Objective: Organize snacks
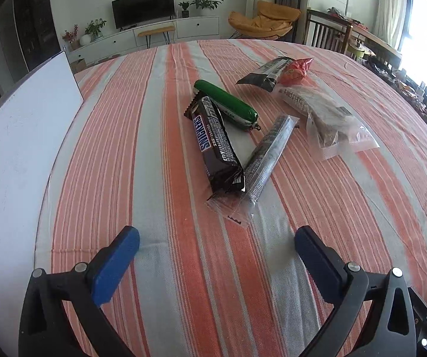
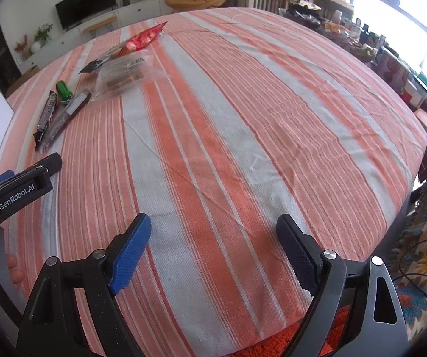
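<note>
Left tongs [image 1: 216, 239] gape, empty, near the Snickers bar [image 1: 215, 145].

Home living room, television [image 1: 143, 6] on a white sideboard [image 1: 154, 34], houseplants [image 1: 206, 0], orange lounge chair [image 1: 262, 20]

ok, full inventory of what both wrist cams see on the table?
Snickers bar: 1, dark brown, table centre, one end resting on the green pack
green sausage pack: 1, green, behind it
clear stick pack: 1, clear and dark, right of the Snickers bar
clear bag: 1, brown contents, right
black packet: 1, far
red packet: 1, beside black packet
white board: 1, left edge
striped tablecloth: 1, orange and grey
left gripper: open, empty
right gripper: open, empty
</note>
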Demonstrator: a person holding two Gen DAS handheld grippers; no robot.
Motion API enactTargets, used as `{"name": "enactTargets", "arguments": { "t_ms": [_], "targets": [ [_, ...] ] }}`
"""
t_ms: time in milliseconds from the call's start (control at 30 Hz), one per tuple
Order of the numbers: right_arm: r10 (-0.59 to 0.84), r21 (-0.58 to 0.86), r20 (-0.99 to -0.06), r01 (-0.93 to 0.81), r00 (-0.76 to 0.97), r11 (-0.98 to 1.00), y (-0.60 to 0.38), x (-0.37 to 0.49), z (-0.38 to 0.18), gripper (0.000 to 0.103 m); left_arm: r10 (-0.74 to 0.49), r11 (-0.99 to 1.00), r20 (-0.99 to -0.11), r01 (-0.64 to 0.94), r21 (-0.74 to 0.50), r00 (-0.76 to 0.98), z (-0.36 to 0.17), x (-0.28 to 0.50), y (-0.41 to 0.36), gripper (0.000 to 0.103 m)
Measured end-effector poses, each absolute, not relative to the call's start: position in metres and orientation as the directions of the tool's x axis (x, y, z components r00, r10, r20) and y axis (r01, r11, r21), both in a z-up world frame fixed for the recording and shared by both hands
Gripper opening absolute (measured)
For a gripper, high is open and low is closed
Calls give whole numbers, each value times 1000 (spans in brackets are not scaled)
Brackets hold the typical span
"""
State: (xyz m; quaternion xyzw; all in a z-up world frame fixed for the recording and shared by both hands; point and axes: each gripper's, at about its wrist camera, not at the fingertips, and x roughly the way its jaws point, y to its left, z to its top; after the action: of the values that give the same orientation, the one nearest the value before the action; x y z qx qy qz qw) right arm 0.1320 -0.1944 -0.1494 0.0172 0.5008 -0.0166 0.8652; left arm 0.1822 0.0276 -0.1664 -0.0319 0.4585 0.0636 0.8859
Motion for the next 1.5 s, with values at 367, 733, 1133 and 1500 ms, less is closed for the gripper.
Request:
{"name": "enactTargets", "arguments": {
  "t_ms": [367, 733, 1133, 1500],
  "targets": [
    [-11, 14, -868, 45, 497, 999, -194, 132, -150, 89, 83, 990, -816, -142, 2, 572, -167, 183, 28, 103],
    [-10, 13, -867, 43, 498, 999, -193, 133, -150, 90, 83, 990, -816, -142, 2, 572, -167, 183, 28, 103],
    [-6, 15, -868, 37, 497, 999, -193, 132, -150, 91, 83, 990, -816, -142, 2, 572, -167, 183, 28, 103],
    [-5, 13, -868, 34, 497, 999, -193, 131, -150, 91, 83, 990, -816, -142, 2, 572, -167, 183, 28, 103]
  ]
}}
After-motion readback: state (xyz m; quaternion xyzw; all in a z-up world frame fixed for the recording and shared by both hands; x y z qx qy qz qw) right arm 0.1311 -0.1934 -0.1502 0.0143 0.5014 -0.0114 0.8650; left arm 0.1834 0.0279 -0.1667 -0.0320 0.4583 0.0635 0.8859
